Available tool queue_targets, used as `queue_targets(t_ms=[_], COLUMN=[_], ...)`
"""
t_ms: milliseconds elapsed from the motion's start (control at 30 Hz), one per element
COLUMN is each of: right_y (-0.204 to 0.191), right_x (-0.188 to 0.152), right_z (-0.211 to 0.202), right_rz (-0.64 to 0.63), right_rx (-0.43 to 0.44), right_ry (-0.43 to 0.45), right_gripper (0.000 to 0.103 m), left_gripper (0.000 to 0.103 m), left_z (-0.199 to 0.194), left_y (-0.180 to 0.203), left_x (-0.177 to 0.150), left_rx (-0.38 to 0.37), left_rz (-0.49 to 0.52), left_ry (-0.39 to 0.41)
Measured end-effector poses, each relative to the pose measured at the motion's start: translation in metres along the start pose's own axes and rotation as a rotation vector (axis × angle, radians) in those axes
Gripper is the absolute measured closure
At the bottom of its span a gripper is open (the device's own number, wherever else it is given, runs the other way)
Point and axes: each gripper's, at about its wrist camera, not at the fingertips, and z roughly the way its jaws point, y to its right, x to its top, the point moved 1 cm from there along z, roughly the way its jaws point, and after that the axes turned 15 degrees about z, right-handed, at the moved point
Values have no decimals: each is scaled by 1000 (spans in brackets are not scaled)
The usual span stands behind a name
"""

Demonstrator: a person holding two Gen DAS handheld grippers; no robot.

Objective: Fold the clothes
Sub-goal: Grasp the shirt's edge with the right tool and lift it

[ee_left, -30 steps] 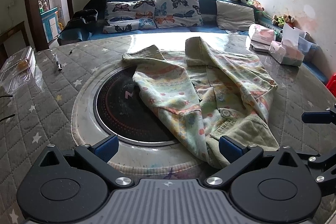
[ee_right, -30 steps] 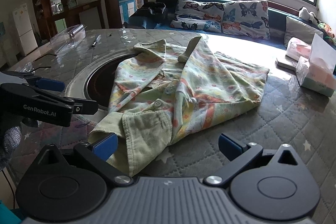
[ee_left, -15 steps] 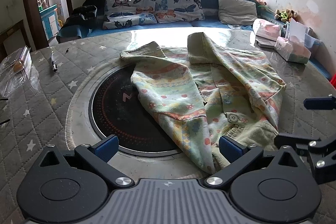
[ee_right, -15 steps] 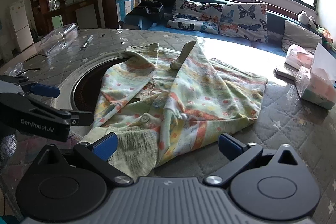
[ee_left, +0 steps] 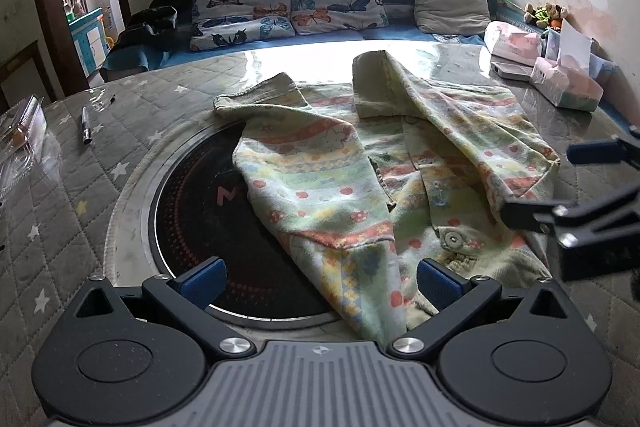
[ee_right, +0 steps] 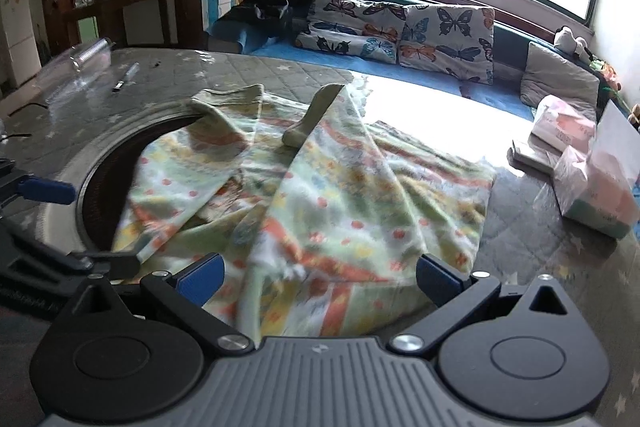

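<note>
My left gripper point(ee_left: 318, 281) sits low at the bottom of its frame, jaws spread wide, nothing between the blue pads. Same for my right gripper point(ee_right: 320, 277): jaws wide apart, empty, cloth showing in the gap but not pinched.

The garment point(ee_left: 384, 179), a small pastel patterned jacket with snap buttons, lies mid-frame in both views on the quilted table cover point(ee_left: 60, 211). Part of it drapes over the dark round hotplate point(ee_left: 208, 223) set into the table. Both sleeves lie crossed in over the body, cuffs pointing toward the top of the frame; the left cuff point(ee_left: 256, 95) upper centre-left, the other cuff point(ee_left: 372, 83) just right of it. The ribbed hem bunches at lower right of the left view, close to my right gripper's fingers point(ee_left: 532, 215) coming in from the right edge.

My read: sleeves are in, body not yet doubled over, so this looks like mid-fold, with both claws lining up on the near hem. The lie is loose and rumpled, though, so it could also be a heap awaiting flattening.

Next grasp, as I judge it, wants both near corners pinched through all layers, evenly.

Pen point(ee_left: 86, 127) at left, tissue packs point(ee_left: 568, 87) upper right, well apart from the work.
</note>
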Motion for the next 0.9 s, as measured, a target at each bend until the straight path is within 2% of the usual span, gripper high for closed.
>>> queue_targets(t_ms=[200,400,733,900], right_y=[-7,-16,10,51], right_x=[28,55,49,26], right_z=[30,76,82,39], right_rz=[-9,-29,-123,-19], right_rx=[-29,-86,-444,-550], right_ry=[7,-14,46,106], right_gripper=[0,0,0,0], left_gripper=[0,0,0,0], left_z=[10,17,25,26], left_y=[-3,-5,-5,-3], left_x=[3,3,1,0], left_rx=[-6,-17,-23,-22], left_rz=[-12,-18,-13,-4], left_ry=[-21,-37,-48,-47])
